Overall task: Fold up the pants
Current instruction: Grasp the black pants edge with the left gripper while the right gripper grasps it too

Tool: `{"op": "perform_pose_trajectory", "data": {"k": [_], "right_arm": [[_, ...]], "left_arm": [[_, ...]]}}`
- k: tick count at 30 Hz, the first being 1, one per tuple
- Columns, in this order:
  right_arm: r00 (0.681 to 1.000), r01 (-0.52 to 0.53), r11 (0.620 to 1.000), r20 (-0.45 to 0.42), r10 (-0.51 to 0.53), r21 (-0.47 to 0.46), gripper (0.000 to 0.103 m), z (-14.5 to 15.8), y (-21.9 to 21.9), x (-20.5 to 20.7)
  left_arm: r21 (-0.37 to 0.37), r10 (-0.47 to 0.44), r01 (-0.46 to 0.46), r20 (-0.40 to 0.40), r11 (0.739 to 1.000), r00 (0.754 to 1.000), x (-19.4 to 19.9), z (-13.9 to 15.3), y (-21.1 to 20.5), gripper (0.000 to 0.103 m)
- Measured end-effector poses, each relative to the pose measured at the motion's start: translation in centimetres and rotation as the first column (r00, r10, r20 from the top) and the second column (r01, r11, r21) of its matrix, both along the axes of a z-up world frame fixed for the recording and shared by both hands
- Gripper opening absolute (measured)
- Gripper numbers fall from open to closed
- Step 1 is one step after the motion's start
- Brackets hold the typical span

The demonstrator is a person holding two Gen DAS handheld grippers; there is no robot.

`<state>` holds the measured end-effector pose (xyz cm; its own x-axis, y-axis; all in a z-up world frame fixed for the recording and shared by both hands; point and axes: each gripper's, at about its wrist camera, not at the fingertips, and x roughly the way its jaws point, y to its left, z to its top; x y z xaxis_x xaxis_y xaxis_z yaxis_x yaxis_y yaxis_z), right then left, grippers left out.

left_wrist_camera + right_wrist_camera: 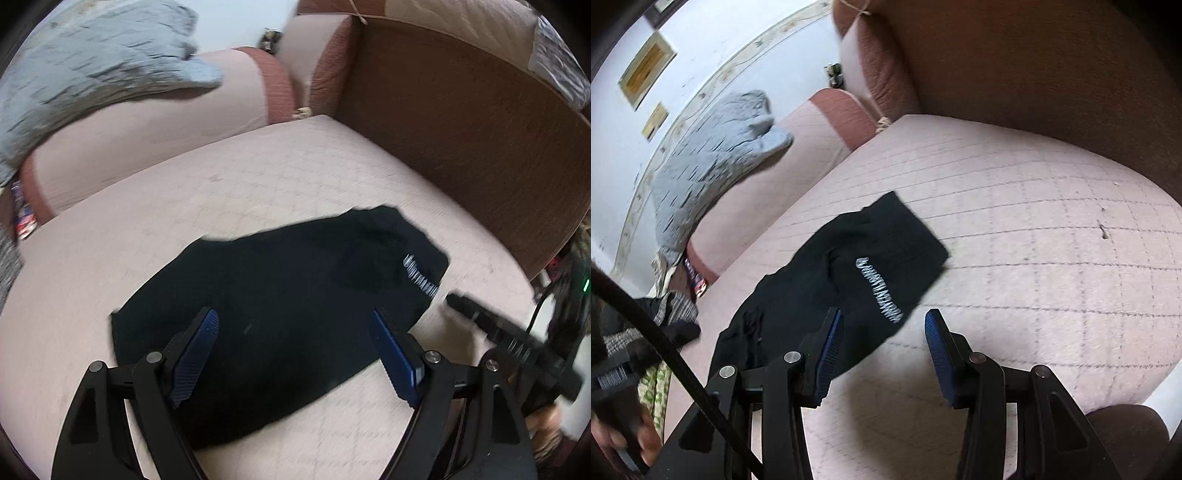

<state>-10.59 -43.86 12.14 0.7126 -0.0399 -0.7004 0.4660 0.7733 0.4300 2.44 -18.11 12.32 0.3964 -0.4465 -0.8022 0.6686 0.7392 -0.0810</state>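
One pair of black pants (280, 321) lies folded into a compact, roughly rectangular bundle on the pink quilted sofa seat (258, 177), its soft knit marked by one strip of white lettering (879, 290). I hold two grippers. My left gripper (295, 350) hangs over the bundle, jaws spread wide and gripping nothing. My right gripper (882, 347) has jaws parted, empty, at the bundle's edge. One rumpled grey garment (716, 147) drapes the sofa's armrest (147, 122).
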Motion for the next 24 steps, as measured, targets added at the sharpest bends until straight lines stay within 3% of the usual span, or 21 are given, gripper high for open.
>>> {"op": "perform_pose_trajectory", "data": {"k": [8, 13, 17, 21, 22, 23, 24], "right_arm": [[0.998, 0.036, 0.998, -0.046, -0.034, 0.056, 0.052, -2.0, -2.2, 0.9], [0.999, 0.019, 0.998, -0.046, -0.016, 0.064, 0.055, -2.4, -2.8, 2.6], [0.999, 0.005, 0.996, -0.033, -0.002, 0.093, 0.056, -3.2, -3.1, 4.1], [1.0, -0.004, 0.994, -0.012, 0.005, 0.108, 0.056, -3.7, -3.1, 5.0], [1.0, -0.006, 0.994, -0.011, 0.007, 0.108, 0.051, -3.6, -3.1, 5.0], [1.0, -0.013, 0.993, -0.006, 0.014, 0.114, 0.042, -3.6, -3.1, 5.1], [1.0, -0.023, 0.991, -0.006, 0.024, 0.131, 0.021, -3.6, -3.1, 5.1]], "left_arm": [[0.005, -0.191, 0.192, -0.079, 0.981, 0.978, 4.6, -1.1, -10.9, 0.083], [0.021, -0.285, 0.296, -0.214, 0.955, 0.934, 7.4, -4.3, -18.1, 0.083], [0.048, -0.292, 0.325, -0.33, 0.944, 0.898, 9.5, -7.9, -22.3, 0.083], [0.092, -0.331, 0.386, -0.36, 0.918, 0.872, 9.0, -10.1, -24.3, 0.082], [0.103, -0.359, 0.412, -0.334, 0.905, 0.872, 8.3, -9.9, -24.5, 0.078], [0.114, -0.367, 0.416, -0.306, 0.902, 0.879, 7.9, -9.5, -24.5, 0.058], [0.13, -0.362, 0.411, -0.291, 0.902, 0.886, 7.8, -9.4, -24.4, 0.043]]}}
